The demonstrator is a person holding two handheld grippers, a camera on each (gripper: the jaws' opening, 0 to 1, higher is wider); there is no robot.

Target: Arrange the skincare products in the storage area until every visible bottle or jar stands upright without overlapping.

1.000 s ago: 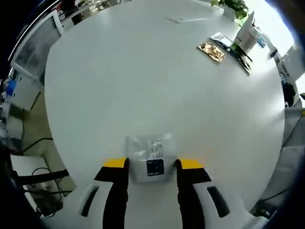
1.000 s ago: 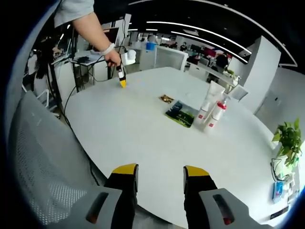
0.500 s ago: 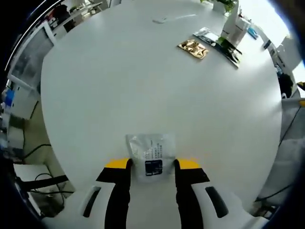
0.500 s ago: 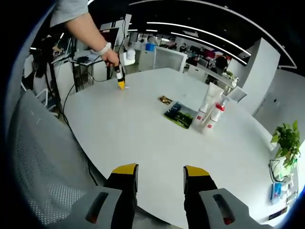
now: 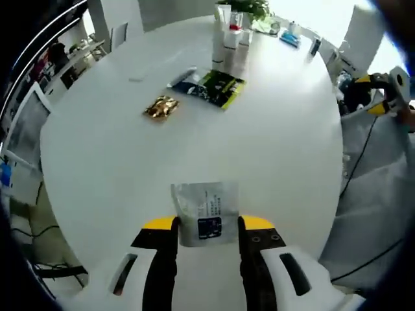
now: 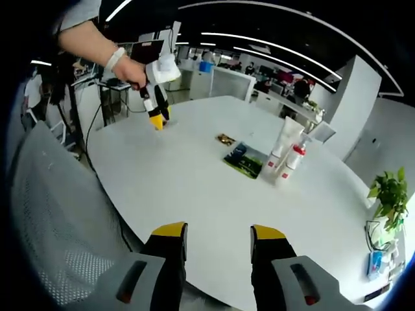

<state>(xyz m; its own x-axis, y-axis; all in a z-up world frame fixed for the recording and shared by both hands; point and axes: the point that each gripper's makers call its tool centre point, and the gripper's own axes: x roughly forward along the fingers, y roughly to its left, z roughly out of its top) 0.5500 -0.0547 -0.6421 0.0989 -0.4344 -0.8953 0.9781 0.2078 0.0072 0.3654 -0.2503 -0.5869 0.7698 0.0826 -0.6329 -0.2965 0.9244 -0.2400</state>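
White round office table (image 5: 272, 149) is being worked from two sides: a clear sachet (image 5: 204, 210) is being pinched between the left gripper (image 5: 206, 223) jaws, apparently for carrying toward the upright tubes (image 6: 285, 155) beside the green packet (image 6: 246, 160), while the right gripper (image 6: 213, 232) is being held open and empty over the near edge.

A flat see-through sachet (image 5: 205, 211) with a white label and a small dark square on it sits between the yellow-tipped fingers (image 5: 160, 224) of the left gripper (image 5: 207, 223). A little crinkly gold packet (image 5: 161, 107) lies flat on the white worktop (image 5: 272, 149). Near it lies a dark packet with green print (image 5: 212, 86), also flat. Just past that, a tall white tube (image 6: 286, 144) stands upright. Right beside the tube stands a white bottle with a red cap and red band (image 6: 290, 162), also upright. The tube and bottle are close together.
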